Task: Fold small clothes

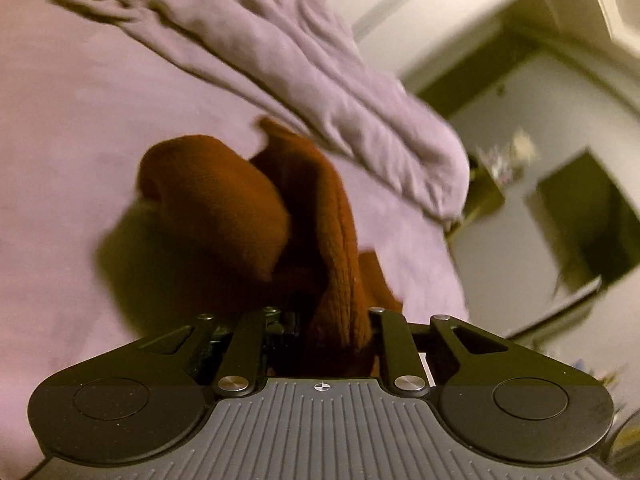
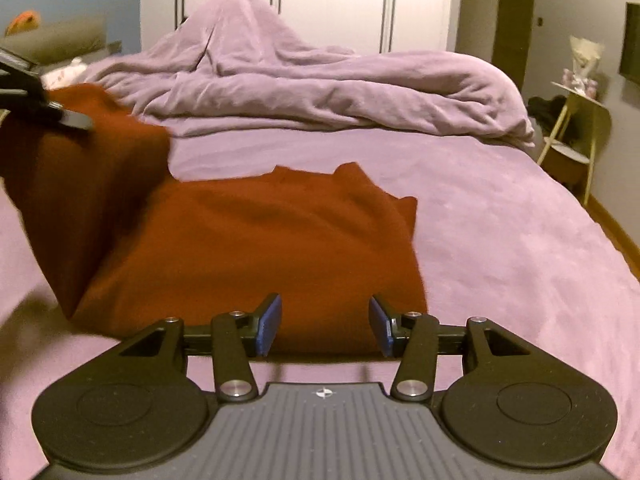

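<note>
Lifting one side of the rust-red knitted garment (image 2: 248,248) clear of the lilac bedsheet (image 2: 500,248), the left gripper (image 2: 60,114) sits at the far left of the right wrist view, up above the garment's left edge, and it is pinching that cloth. Its own camera confirms it: a thick ribbed fold of the rust-red knitted garment (image 1: 336,280) runs straight back into the narrow gap of the left gripper (image 1: 334,344), jaws pressed in on the knit, with the rest of the fold drooping over the sheet.

Moving right, the main body of the garment lies flat on the bed, short of the rumpled lilac duvet (image 2: 320,84) heaped behind it. At the garment's near edge comes the right gripper (image 2: 325,326), blue pads spread apart, nothing between them and no cloth touched; it holds nothing.

So this looks like the opening fold, one side raised and ready to be carried across. The next move probably calls for the left gripper to sweep its edge rightward over the flat part and lay it down square, while the right gripper takes or pins the near hem so the garment doesn't slide.
</note>
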Demonstrator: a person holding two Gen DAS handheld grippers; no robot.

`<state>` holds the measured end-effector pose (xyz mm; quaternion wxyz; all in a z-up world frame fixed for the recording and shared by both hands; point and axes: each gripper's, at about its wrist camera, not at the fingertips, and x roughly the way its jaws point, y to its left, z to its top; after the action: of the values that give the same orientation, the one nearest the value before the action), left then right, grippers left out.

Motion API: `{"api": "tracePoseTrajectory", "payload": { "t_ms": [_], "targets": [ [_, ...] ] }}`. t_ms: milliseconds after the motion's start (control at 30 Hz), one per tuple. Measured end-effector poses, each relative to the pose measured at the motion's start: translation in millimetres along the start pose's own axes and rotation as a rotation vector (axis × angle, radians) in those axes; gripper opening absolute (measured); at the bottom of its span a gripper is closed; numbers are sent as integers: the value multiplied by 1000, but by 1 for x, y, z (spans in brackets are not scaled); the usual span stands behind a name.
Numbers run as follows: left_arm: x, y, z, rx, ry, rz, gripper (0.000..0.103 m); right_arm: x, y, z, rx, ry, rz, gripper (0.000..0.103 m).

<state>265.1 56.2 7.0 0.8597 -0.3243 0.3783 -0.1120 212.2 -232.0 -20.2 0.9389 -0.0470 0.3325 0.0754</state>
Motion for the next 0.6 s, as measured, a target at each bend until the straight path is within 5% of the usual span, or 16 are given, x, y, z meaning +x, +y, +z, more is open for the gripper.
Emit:
{"api": "tracePoseTrajectory", "payload": {
  "t_ms": [167,267,367,500,600],
  "targets": [
    [63,-16,-37,72,136,85,47,0,-6,-2,-4,10,-10,49],
    [47,-21,-47,103,141,12,67,0,-10,-4,-14,25,-7,49],
    [6,-22,-45,130,79,-43,76,-1,-14,-6,-16,32,-12,50],
    [-28,-4,-40,164,-50,114,81,-1,-14,5,2,10,12,50],
    [-24,19,-44,136,-40,278,80,1,-2,25,9,-23,100,50]
  ]
}}
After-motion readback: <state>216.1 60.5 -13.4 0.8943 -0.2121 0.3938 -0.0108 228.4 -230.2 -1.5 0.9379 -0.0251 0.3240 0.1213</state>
